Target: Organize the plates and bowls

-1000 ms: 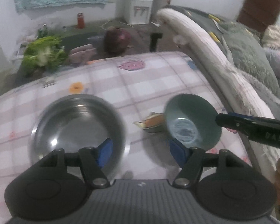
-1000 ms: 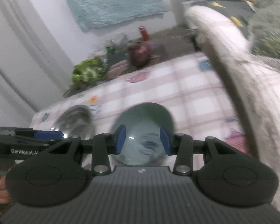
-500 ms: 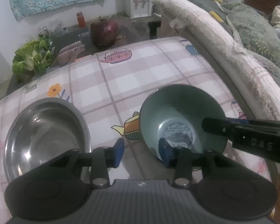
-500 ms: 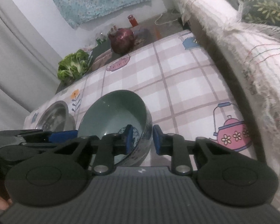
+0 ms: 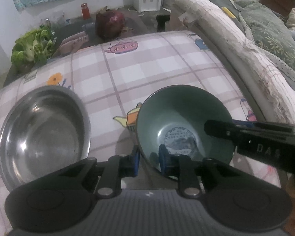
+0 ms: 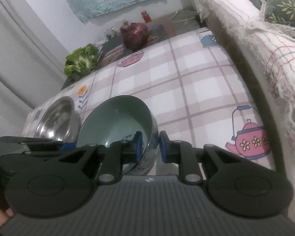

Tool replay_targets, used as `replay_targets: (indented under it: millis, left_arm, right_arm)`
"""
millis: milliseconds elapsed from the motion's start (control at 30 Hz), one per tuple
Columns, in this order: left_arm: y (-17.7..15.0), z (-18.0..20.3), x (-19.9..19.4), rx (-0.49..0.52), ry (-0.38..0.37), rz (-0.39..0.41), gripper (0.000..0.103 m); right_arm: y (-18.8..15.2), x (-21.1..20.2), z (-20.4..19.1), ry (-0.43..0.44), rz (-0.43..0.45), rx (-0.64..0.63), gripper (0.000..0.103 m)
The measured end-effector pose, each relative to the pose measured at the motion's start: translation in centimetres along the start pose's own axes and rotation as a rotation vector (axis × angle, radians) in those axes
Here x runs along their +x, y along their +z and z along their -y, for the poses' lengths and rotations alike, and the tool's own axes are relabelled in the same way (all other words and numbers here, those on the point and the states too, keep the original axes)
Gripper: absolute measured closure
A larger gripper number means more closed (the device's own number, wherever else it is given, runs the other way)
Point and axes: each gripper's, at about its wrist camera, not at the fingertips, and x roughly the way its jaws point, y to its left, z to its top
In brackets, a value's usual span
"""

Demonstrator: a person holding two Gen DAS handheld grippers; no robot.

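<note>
A green bowl with a blue picture in its bottom stands on the checked tablecloth. To its left sits a shiny steel bowl. My left gripper is closing, with its blue pads on either side of the green bowl's near-left rim and pressing on it. My right gripper is also closing, one pad inside and one outside the bowl's right wall. In the left wrist view a black finger of the right gripper reaches over the bowl's right side.
A padded sofa arm runs close along the table's right edge. Beyond the far edge lie a green lettuce and a dark red round vegetable on the floor. The steel bowl stands right beside the green one.
Both grippers have come down onto the green bowl, and their jaws have narrowed from wide apart to clamped on its rim. The left one shifted from the steel bowl toward the green bowl.
</note>
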Motion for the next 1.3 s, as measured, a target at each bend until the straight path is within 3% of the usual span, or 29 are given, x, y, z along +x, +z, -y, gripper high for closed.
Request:
replay_targets:
  millis: [367, 1300]
  left_arm:
    - [-0.6, 1.1, 1.0, 0.039, 0.04, 0.018, 0.074]
    - [-0.8, 0.9, -0.6, 0.043, 0.067, 0.073, 0.077]
  right_arm:
    - [-0.5, 1.0, 0.1, 0.02, -0.024, 0.027, 0.082]
    - [-0.2, 1.1, -0.5, 0.038, -0.021, 0.032, 0.083]
